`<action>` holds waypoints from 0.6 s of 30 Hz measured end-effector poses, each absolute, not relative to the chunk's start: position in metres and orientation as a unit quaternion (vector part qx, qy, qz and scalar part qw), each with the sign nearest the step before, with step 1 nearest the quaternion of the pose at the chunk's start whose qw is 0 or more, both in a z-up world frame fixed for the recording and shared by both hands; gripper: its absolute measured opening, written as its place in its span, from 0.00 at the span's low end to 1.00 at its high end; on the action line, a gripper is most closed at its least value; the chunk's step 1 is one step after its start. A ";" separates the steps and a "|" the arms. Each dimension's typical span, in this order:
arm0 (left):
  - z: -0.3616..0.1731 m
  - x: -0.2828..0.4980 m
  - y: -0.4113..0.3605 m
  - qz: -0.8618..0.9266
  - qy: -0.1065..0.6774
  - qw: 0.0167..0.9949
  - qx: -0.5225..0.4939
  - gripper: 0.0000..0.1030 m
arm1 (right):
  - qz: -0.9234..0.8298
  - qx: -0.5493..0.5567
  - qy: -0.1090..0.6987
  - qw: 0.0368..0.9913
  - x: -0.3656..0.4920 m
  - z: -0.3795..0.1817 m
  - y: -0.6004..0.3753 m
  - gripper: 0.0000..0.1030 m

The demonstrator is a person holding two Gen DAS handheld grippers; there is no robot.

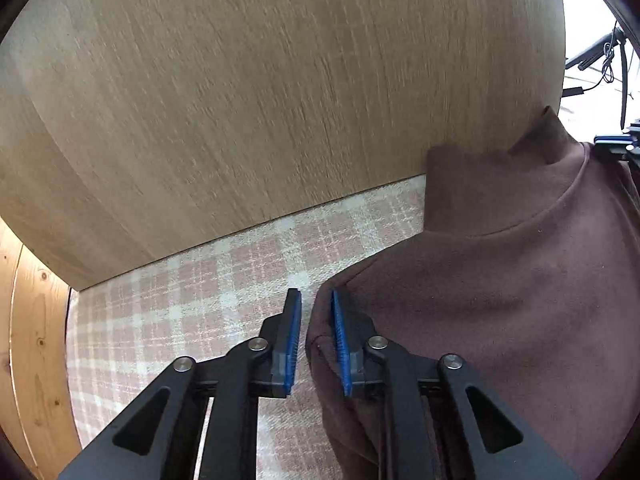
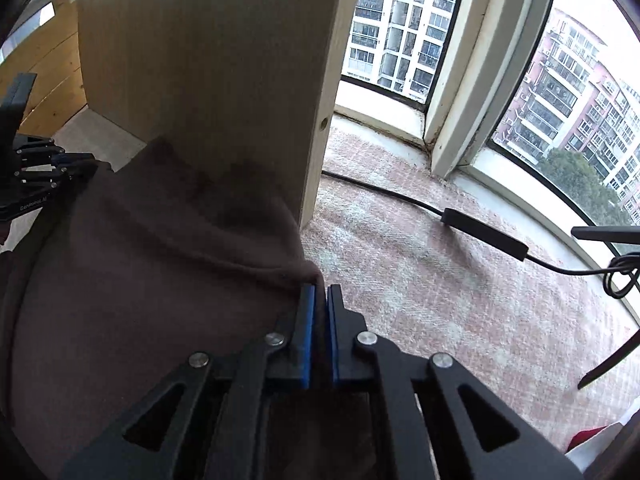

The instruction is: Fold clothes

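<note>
Black right gripper [image 2: 319, 296], blue pads clamped on the shoulder edge of a brown high-neck top [image 2: 152, 264]. Left gripper [image 1: 316, 320], lettered "GenRobot.AI", jaws slightly apart astride the opposite shoulder fold. Top lies on checked cloth [image 1: 192, 308] against a wooden panel [image 1: 260, 100]. Black cable [image 2: 480, 232] near window [image 2: 404, 20].

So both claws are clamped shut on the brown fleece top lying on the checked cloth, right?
Not quite. Only the right claw is clamped on the brown fleece top. In the left wrist view, the left claw has a visible gap, its pads not pressing the edge between them. The top does lie on the checked cloth.
</note>
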State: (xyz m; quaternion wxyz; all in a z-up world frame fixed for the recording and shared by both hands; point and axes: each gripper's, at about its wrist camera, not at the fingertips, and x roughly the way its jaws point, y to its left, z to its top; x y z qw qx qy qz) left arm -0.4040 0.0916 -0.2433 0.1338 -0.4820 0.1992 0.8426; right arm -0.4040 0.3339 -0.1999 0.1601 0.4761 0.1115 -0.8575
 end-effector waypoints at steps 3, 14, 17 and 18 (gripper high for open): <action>-0.212 -0.389 0.082 0.855 0.184 0.133 -0.467 0.28 | -0.875 0.453 0.054 0.162 -0.381 -0.163 0.371 0.09; -0.111 -0.223 0.003 0.870 0.109 0.166 -0.450 0.31 | -0.790 0.569 0.041 0.223 -0.201 -0.233 0.376 0.16; -0.095 -0.154 -0.052 0.873 0.065 0.127 -0.467 0.32 | -0.782 0.580 0.056 0.221 -0.181 -0.241 0.376 0.16; -0.088 -0.128 -0.073 0.871 0.054 0.110 -0.475 0.32 | -0.783 0.581 0.044 0.220 -0.180 -0.235 0.381 0.16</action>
